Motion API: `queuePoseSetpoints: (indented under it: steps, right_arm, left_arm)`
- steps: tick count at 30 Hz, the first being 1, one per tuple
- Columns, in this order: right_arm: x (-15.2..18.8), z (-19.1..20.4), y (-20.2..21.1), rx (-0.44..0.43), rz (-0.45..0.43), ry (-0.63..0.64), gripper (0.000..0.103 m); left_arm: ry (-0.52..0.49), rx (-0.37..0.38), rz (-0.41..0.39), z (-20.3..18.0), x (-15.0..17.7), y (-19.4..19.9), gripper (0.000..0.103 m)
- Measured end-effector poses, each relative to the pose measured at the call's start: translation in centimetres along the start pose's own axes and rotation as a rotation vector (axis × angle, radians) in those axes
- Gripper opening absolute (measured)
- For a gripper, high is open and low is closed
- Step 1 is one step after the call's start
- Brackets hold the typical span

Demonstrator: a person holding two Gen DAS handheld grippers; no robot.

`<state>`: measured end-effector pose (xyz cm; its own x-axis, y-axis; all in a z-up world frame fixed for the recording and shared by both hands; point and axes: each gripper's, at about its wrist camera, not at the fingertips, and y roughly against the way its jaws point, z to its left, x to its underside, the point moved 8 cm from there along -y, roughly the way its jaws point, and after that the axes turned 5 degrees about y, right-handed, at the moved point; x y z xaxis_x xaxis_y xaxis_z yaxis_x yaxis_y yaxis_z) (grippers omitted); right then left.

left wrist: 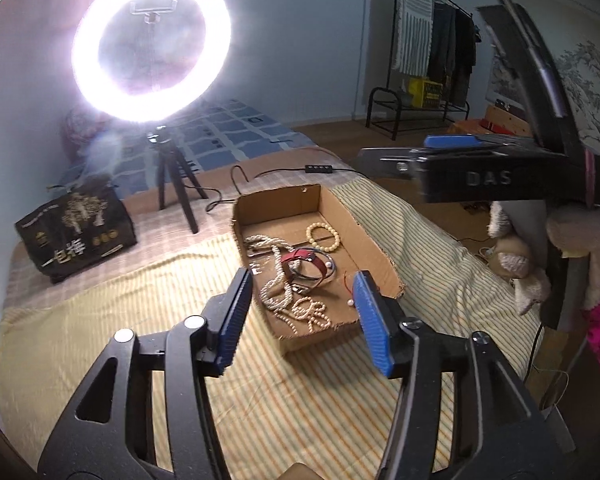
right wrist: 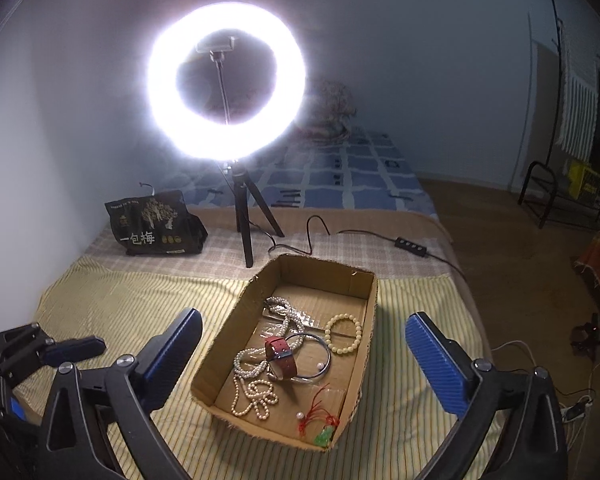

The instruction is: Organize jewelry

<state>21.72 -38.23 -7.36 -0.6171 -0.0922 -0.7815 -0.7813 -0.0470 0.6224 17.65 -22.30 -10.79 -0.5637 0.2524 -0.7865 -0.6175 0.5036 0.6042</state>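
- Black snack bag [right wrist: 156, 224], far left on bed; printed characters read 一包梅.
- Left gripper [left wrist: 300, 320]: fingers released, nothing btwn them.
- Cardboard box [right wrist: 220, 344] on striped cloth, centre, holds the jewelry: pearl necklace [right wrist: 256, 364], red strap [right wrist: 280, 354], metal bangle [right wrist: 324, 346], bead bracelet [right wrist: 344, 334], red-cord green charm [right wrist: 324, 432].
- Pearls likely light, limp, tangle-prone; grab a bunched loop. Bangle stiff, slippery; pinch rim.
- Right gripper [right wrist: 304, 352]: fingers wide, released; body marked "DAS".

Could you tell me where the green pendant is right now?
In the right wrist view, the green pendant lies in the cardboard box's near right corner, beside a loose pearl.
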Motion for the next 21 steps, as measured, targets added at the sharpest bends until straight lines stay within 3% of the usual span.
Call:
queuePoseSetpoints:
  steps: [10, 21]
  right_arm:
    - [1.7, 2.0, 5.6, 0.033, -0.027, 0.002, 0.103]
    - [3.3, 3.2, 10.0, 0.100, -0.055, 0.001, 0.103]
  left_arm:
    - [0.052, -0.062, -0.038, 1.5, 0.8, 5.3, 0.074]
    - [0.075, -0.101, -0.065, 2.1, 1.5, 8.7, 0.077]
